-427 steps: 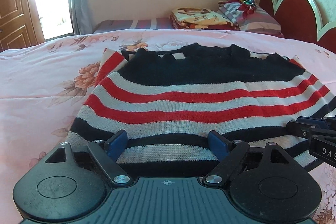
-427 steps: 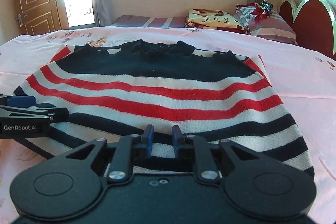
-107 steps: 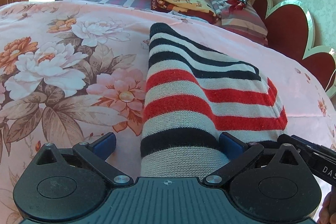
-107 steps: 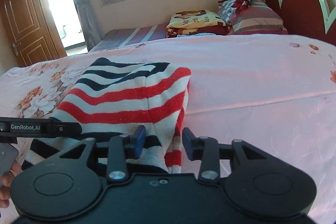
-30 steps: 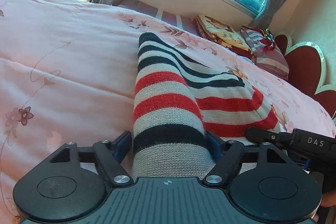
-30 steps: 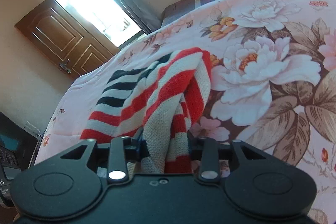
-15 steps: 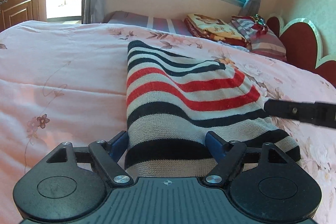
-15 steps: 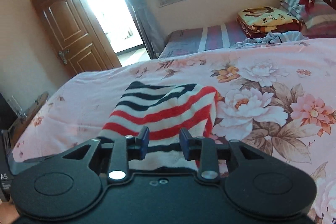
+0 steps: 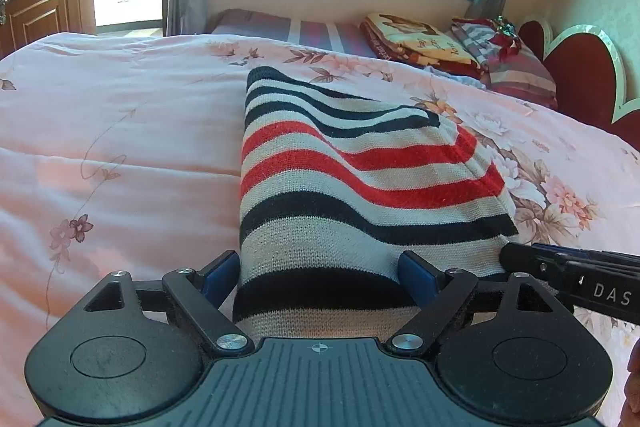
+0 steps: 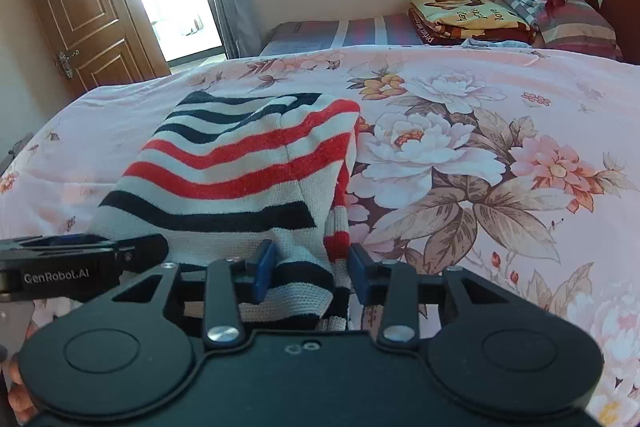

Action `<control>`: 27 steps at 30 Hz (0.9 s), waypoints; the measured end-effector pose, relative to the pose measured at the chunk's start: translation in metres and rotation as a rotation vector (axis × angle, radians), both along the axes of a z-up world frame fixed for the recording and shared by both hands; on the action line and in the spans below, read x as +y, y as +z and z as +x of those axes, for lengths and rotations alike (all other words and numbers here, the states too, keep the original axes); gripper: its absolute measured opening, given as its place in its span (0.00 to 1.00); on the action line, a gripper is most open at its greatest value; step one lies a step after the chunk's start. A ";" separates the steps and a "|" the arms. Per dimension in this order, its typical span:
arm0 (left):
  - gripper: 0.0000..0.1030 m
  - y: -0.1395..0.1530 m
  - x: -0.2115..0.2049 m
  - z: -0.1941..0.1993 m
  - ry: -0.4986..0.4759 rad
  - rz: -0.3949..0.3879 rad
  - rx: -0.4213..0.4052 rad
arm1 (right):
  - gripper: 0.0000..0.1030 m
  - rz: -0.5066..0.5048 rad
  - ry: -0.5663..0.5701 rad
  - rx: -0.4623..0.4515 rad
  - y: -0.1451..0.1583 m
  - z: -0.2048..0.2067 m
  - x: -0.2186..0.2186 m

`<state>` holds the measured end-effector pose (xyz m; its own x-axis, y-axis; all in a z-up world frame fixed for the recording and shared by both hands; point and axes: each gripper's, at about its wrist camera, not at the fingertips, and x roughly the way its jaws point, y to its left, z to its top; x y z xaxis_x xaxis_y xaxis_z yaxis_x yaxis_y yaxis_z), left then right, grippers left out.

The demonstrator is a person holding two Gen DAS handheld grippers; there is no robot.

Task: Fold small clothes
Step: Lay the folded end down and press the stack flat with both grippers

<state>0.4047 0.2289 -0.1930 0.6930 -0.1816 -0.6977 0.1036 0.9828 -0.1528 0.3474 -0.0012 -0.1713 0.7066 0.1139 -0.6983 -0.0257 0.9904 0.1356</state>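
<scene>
A folded knit sweater [image 9: 352,187] with red, black and cream stripes lies on the pink floral bed; it also shows in the right wrist view [image 10: 240,167]. My left gripper [image 9: 320,271] stands open, its blue pads on either side of the sweater's near end. My right gripper [image 10: 310,265] is open as well, with the sweater's near right corner lying between its pads. Each gripper shows at the edge of the other's view: the right one [image 9: 568,271] beside the sweater's right edge, the left one [image 10: 80,259] at its left.
The pink floral bedspread [image 10: 480,155] stretches all round the sweater. Folded blankets [image 9: 420,39] and striped pillows [image 9: 516,67] lie at the far right by the red headboard [image 9: 580,67]. A wooden door [image 10: 84,7] and a window are behind.
Both grippers opened and let the sweater settle on the bed. The cameras levelled out and the sweater now lies flatter than half a second ago.
</scene>
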 end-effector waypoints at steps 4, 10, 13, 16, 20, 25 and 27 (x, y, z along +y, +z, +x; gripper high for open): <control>0.83 0.011 0.000 -0.008 -0.016 -0.013 -0.019 | 0.28 0.007 0.022 -0.069 0.021 -0.008 0.007; 0.86 -0.004 -0.003 -0.015 -0.040 0.033 -0.029 | 0.14 -0.074 0.063 -0.035 0.004 -0.017 0.025; 0.88 -0.003 0.001 -0.011 -0.043 0.015 -0.017 | 0.04 -0.118 0.059 -0.040 -0.006 -0.017 0.021; 0.88 0.011 0.006 -0.006 -0.028 -0.019 -0.035 | 0.03 -0.102 0.049 -0.035 0.004 -0.012 0.018; 0.88 0.022 0.004 0.021 -0.003 -0.050 -0.047 | 0.09 -0.025 0.003 -0.078 0.020 0.014 0.013; 0.88 0.010 -0.002 0.069 0.057 -0.028 -0.014 | 0.11 -0.051 -0.038 -0.081 0.016 0.067 0.022; 0.88 -0.005 -0.003 0.082 0.059 -0.005 0.031 | 0.12 -0.064 -0.048 -0.057 0.006 0.081 0.023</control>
